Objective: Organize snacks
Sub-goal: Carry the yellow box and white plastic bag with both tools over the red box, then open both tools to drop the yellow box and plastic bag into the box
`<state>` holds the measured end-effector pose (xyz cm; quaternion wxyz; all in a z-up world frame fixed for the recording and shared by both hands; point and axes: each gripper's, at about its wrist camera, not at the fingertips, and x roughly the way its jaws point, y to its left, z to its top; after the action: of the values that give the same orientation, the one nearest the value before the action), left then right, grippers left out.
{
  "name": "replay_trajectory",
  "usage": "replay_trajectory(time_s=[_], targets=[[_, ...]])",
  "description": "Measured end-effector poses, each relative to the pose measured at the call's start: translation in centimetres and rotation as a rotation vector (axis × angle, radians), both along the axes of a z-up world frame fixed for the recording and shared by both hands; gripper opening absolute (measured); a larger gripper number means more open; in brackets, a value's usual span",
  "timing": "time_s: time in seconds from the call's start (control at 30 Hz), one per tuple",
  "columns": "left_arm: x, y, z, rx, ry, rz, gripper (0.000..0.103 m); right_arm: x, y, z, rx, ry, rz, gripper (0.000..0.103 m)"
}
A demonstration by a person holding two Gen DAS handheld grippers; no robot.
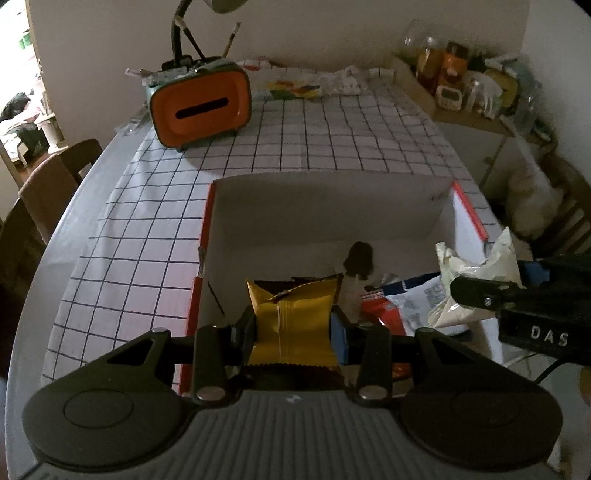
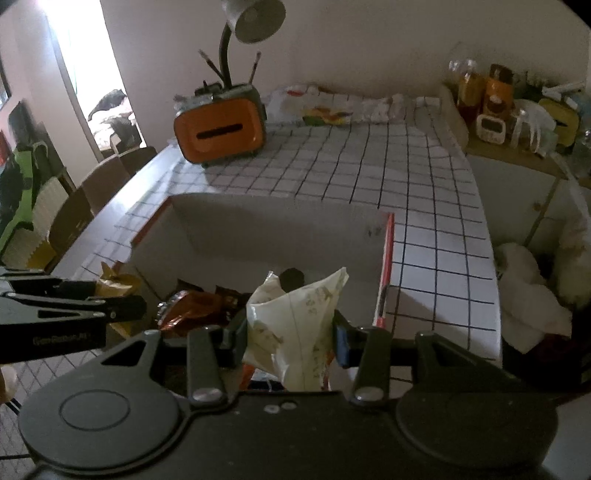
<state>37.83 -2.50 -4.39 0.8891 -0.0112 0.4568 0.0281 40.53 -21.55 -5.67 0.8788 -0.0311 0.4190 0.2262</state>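
Left tongs (image 1: 295, 328) clenched on a yellow-gold foil snack packet (image 1: 295, 317), held over the near-left part of a white cardboard box with red edges (image 1: 332, 206). Right tongs (image 2: 290, 336) clenched on a crumpled cream-white plastic snack bag (image 2: 295, 325), above the near side of the same box (image 2: 258, 229). In the left view the cream bag (image 1: 476, 284) shows in the right tongs (image 1: 480, 291) at the right edge; in the right view the yellow packet (image 2: 118, 284) shows at the left by the box's left wall. Inside the box: red-and-white wrapper (image 1: 384, 310), shiny brown-orange foil packets (image 2: 199, 306), small dark round object (image 1: 360, 258). Box sits on counter with a white grid-pattern cloth (image 1: 295, 140). Orange rounded tissue holder with a slot (image 1: 201, 107) well apart at the far left, grey desk lamp (image 2: 251, 18) behind it.
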Motion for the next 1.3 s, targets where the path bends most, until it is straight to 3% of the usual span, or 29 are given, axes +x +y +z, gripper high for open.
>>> replay_trajectory(time_s=[0.43,0.77,0.87,1.0,1.1,1.23,1.3], targets=[[1.6,-1.0,-3.9,0.046,0.072,-0.007,0.04,1.0,1.1,-2.8,-0.035,0.039,0.058,0.044],[1.3,-1.3,-4.0,0.054,0.066,0.002,0.042,0.5,1.2,-2.6,-0.069,0.019,0.057,0.045],[0.9,-0.9,-3.6,0.028,0.056,0.02,0.05,0.2,1.0,-2.2,-0.061,0.012,0.048,0.048],[0.0,-0.4,-2.7,0.003,0.032,0.025,0.054,-0.5,0.4,-1.2,-0.032,-0.006,0.026,0.06],[-0.8,0.1,-1.8,-0.006,0.008,0.033,0.058,-1.2,0.1,-0.3,-0.009,-0.011,0.011,0.063],[-2.4,0.5,-0.3,-0.03,-0.039,0.025,0.066,-2.7,0.0,1.1,0.015,-0.034,0.012,0.077],[-3.3,0.5,0.3,-0.028,-0.055,0.019,0.069,-3.6,0.0,1.7,0.022,-0.046,0.02,0.078]])
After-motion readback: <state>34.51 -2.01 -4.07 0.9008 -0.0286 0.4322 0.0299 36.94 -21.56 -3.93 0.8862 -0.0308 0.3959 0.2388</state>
